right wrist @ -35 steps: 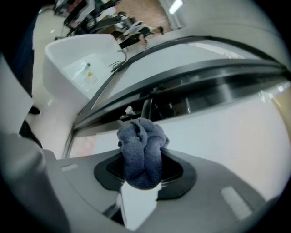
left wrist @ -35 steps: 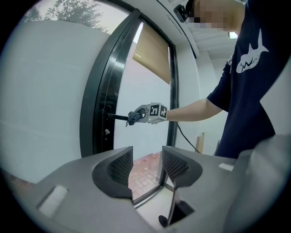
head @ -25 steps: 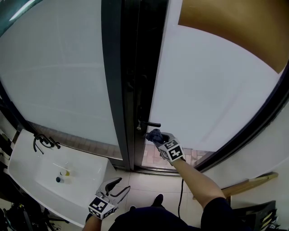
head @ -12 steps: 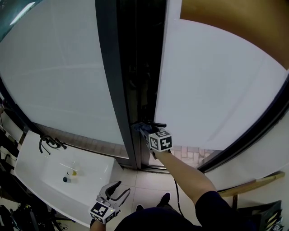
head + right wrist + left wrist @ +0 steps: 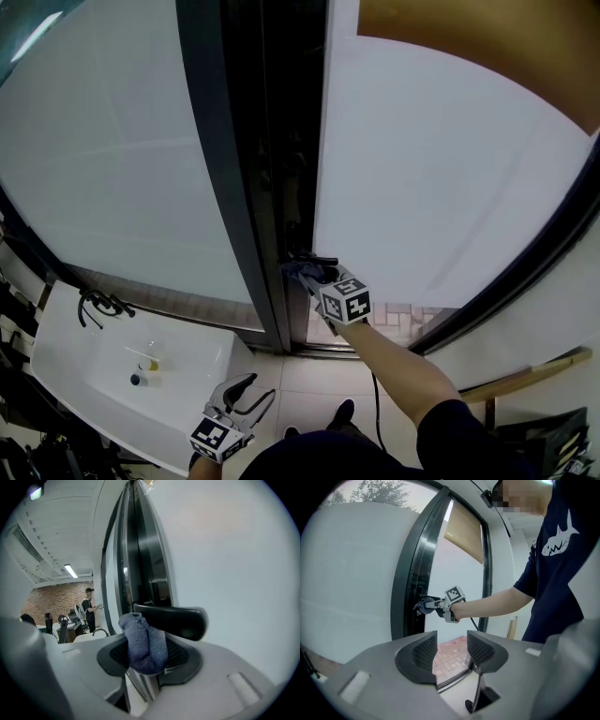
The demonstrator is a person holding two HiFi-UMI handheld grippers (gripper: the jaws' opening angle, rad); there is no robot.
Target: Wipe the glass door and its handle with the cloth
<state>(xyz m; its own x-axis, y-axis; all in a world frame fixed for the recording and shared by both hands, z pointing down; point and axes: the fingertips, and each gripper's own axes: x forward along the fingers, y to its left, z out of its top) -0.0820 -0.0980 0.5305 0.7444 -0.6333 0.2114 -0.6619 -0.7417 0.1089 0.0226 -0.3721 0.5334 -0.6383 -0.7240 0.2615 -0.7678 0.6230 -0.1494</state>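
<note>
The frosted glass door [image 5: 441, 169] stands ajar beside a dark frame [image 5: 230, 187]. Its black lever handle [image 5: 317, 260] sticks out at the door's edge. My right gripper [image 5: 314, 277] is shut on a blue-grey cloth [image 5: 302, 272] and holds it just under the handle. In the right gripper view the bunched cloth [image 5: 143, 644] fills the jaws of that gripper [image 5: 147, 651], and the handle [image 5: 173, 618] lies just behind it. My left gripper [image 5: 246, 394] hangs low near my body, open and empty. In its own view that gripper [image 5: 451, 651] faces the door and the cloth [image 5: 423, 605].
A white sink basin [image 5: 94, 375] with a black faucet [image 5: 98, 305] sits at lower left, close to my left gripper. A wooden plank [image 5: 525, 375] leans at lower right. Brick paving [image 5: 375, 314] shows beyond the door. A person [image 5: 88, 609] stands far off in the room.
My right gripper slid the cloth left along the handle toward the frame, then eased back slightly. The left gripper stayed low and open.
</note>
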